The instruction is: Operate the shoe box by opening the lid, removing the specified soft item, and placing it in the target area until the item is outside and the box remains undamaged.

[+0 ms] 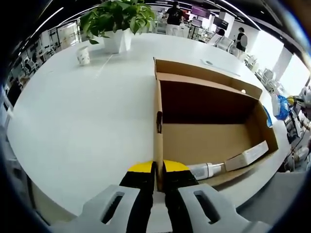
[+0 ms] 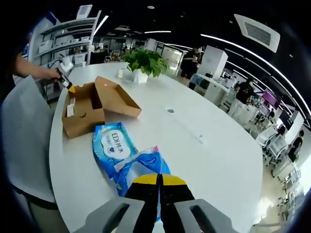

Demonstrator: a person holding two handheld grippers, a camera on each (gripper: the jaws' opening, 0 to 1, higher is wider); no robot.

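Note:
The brown cardboard shoe box (image 1: 158,121) stands open on the white table, its lid (image 1: 204,73) folded back at the far side. My left gripper (image 1: 158,172) is shut on the box's near side wall. A white flat pack (image 1: 247,155) and a white tube (image 1: 206,170) lie inside. In the right gripper view the box (image 2: 80,121) sits at the left, with the left gripper (image 2: 68,86) in a person's hand at its corner. A soft blue wipes pack (image 2: 114,145) lies on the table outside the box, and my right gripper (image 2: 158,180) is shut on its near end.
A potted plant (image 1: 119,22) and a paper cup (image 1: 83,56) stand at the table's far side. The table edge runs close past the box (image 1: 272,165). Shelves, desks and people fill the room beyond. A small round port (image 2: 169,110) sits mid-table.

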